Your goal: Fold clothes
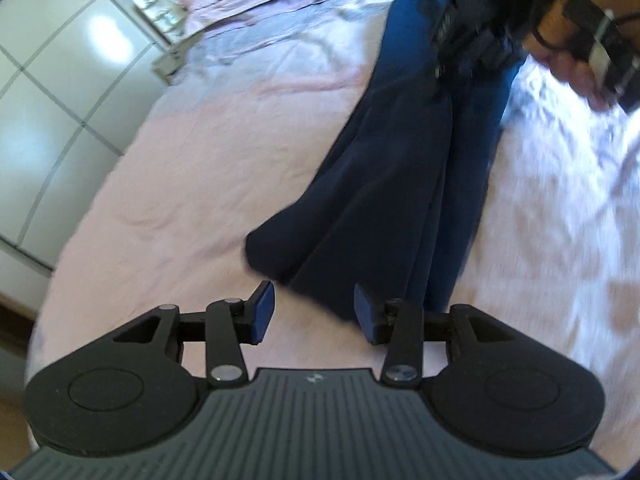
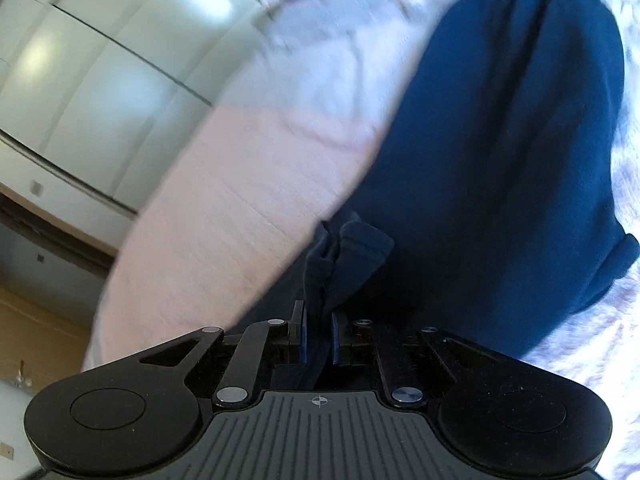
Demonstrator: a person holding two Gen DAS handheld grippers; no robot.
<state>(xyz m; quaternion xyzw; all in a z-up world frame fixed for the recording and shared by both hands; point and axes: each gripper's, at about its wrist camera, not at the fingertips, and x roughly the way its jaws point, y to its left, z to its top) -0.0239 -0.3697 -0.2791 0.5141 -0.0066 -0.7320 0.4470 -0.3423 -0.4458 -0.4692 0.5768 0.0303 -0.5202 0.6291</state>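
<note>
The navy trousers (image 1: pixel 404 184) lie stretched along the pink bed (image 1: pixel 168 184), long axis running from the leg ends near the left gripper (image 1: pixel 314 312) up to the waistband far off. That gripper's jaws stand wide apart, holding nothing. The right gripper (image 2: pixel 317 336) has its jaws closed on a bunched fold of the trousers.

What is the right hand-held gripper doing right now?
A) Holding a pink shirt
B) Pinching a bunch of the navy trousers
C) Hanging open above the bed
B: the right hand-held gripper has its jaws closed on a bunched fold of the navy trousers.
</note>
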